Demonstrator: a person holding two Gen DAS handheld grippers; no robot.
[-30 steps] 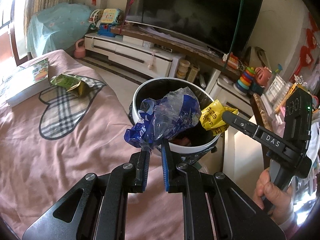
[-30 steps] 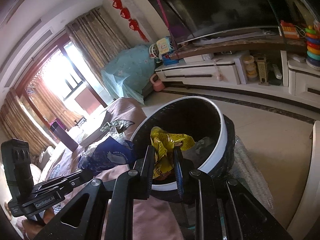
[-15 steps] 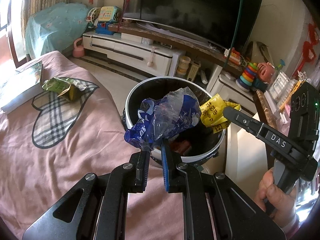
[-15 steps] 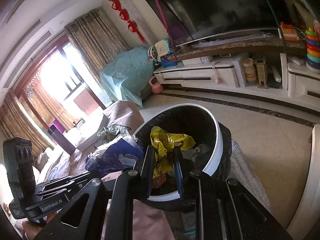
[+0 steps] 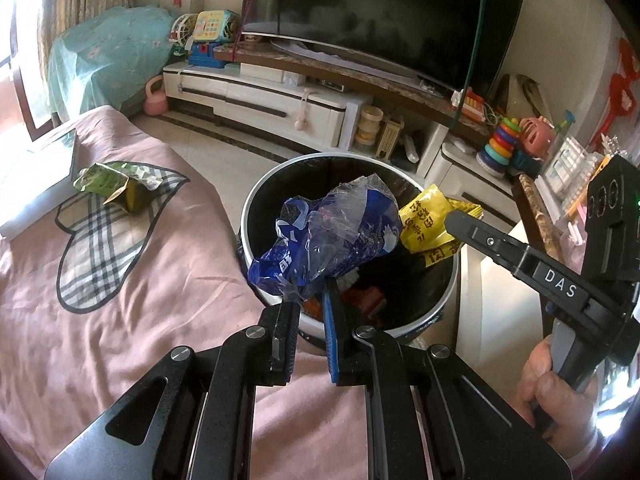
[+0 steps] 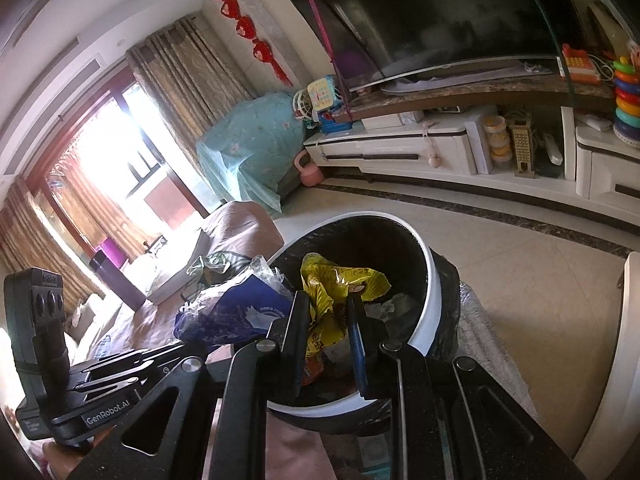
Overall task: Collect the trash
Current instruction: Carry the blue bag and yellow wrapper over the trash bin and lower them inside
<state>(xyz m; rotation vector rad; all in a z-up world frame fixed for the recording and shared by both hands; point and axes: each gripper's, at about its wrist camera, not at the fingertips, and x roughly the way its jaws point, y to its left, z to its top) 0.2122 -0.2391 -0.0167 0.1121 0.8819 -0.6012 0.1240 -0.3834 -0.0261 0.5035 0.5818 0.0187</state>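
Note:
My left gripper (image 5: pixel 311 300) is shut on a crumpled blue and clear plastic bag (image 5: pixel 332 240) and holds it over the near rim of a white-rimmed, black-lined trash bin (image 5: pixel 256 204). My right gripper (image 6: pixel 328 304) is shut on a yellow snack wrapper (image 6: pixel 336 284) and holds it over the bin's opening (image 6: pixel 434 280). The yellow wrapper (image 5: pixel 428 224) and the right gripper (image 5: pixel 460 220) also show in the left wrist view, at the bin's right rim. The blue bag (image 6: pixel 240 312) shows in the right wrist view. A green wrapper (image 5: pixel 116 184) lies on the pink bedspread.
The bin stands beside a bed with a pink cover (image 5: pixel 120 300) and holds red and orange trash. A book (image 5: pixel 36 176) lies at the bed's far left. A TV stand (image 5: pixel 280 100) with toys runs along the far wall. A white cabinet (image 5: pixel 492 304) stands right of the bin.
Both grippers have moved further over the bin with their wrappers still held. The bin now sits closer and more centred in both views.

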